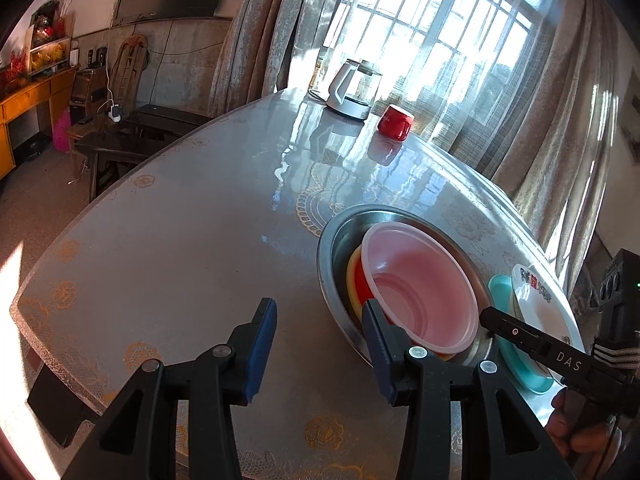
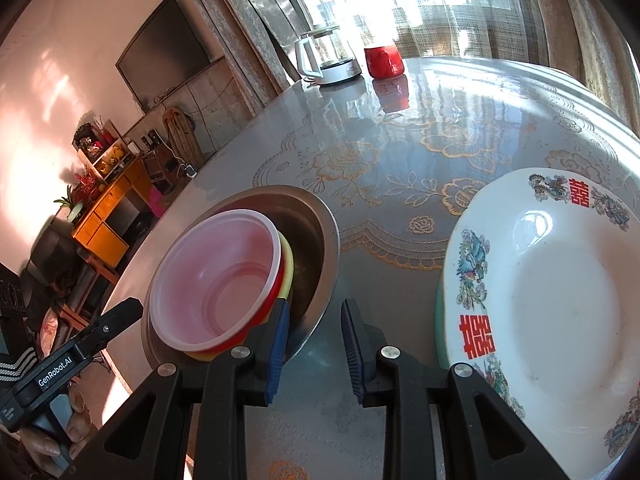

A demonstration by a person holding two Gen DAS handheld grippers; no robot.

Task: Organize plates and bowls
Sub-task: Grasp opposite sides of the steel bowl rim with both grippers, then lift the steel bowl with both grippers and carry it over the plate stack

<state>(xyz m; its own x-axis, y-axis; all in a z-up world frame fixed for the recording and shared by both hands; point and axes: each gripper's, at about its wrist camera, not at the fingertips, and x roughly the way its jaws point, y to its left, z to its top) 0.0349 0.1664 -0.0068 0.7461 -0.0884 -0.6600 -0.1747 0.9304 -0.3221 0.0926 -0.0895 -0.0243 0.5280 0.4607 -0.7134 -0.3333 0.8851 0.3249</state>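
Both claws open, empty: left claw (image 1: 324,344), right claw (image 2: 316,350). Bowls (image 2: 216,276) nested in steel basin (image 2: 316,224), near-left on table (image 2: 400,184); plates (image 2: 560,300) stacked right. Looks sorted; retract level, avoid rims.

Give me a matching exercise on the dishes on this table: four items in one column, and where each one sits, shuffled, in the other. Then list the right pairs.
Items
1. clear plastic bowl
2. white patterned plate
3. red cup
4. steel basin

Places
A. at the far side of the table, beside the kettle
B. directly on the tablecloth, holding the nested bowls
C. on top of a teal plate
D. topmost in the stack, over a red and a yellow bowl

Pairs: 1-D, 2-C, 3-A, 4-B
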